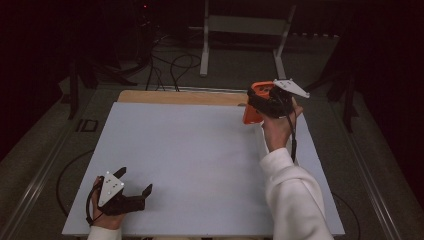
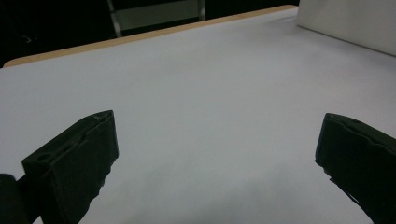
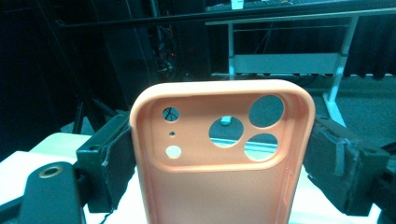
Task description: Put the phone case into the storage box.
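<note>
- An orange phone case (image 1: 252,102) is clamped between the jaws of the right gripper (image 1: 267,102), held up over the far right part of the table (image 1: 200,150).
- In the right gripper view, the case (image 3: 222,158) is seen upright, hollow side toward the camera, with a black jaw pressed against each of its long sides.
- Nothing is held inside the case; the room behind is seen through its round camera cut-outs.
- The right gripper is carried by a hand (image 1: 277,127) in a white sleeve (image 1: 295,195).
- The left gripper (image 1: 132,187) is rested at the near left corner of the table, well apart from the case.
- In the left gripper view, its jaws are spread wide with only bare table surface (image 2: 210,93) between them; nothing is gripped.
</note>
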The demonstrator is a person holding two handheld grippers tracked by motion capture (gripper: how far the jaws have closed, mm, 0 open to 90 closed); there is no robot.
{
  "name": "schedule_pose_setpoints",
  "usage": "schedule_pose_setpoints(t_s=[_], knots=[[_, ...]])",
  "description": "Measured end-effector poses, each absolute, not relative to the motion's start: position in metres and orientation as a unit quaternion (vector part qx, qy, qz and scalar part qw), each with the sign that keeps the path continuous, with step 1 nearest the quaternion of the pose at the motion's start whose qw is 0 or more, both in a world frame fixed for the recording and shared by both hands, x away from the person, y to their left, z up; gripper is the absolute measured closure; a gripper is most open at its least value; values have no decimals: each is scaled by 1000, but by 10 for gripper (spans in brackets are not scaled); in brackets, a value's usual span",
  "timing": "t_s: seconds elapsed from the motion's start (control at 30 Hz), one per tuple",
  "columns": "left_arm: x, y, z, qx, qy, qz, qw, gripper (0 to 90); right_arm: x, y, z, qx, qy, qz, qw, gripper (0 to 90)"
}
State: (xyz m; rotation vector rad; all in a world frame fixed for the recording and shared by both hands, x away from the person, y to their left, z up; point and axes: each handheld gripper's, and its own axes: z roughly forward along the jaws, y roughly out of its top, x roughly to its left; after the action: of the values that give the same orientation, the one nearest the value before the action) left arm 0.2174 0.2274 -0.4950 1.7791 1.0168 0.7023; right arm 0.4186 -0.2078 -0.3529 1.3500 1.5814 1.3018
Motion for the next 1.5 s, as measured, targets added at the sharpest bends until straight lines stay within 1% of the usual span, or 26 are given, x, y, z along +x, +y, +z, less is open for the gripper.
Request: schedule_pose_setpoints(t_s=[0.9, 1.5], knots=[[217, 229, -494, 722, 416, 288, 472, 1, 429, -230, -358, 540, 591, 480, 358, 162], [218, 229, -494, 721, 417, 287, 474, 1, 438, -238, -363, 551, 587, 465, 369, 162]])
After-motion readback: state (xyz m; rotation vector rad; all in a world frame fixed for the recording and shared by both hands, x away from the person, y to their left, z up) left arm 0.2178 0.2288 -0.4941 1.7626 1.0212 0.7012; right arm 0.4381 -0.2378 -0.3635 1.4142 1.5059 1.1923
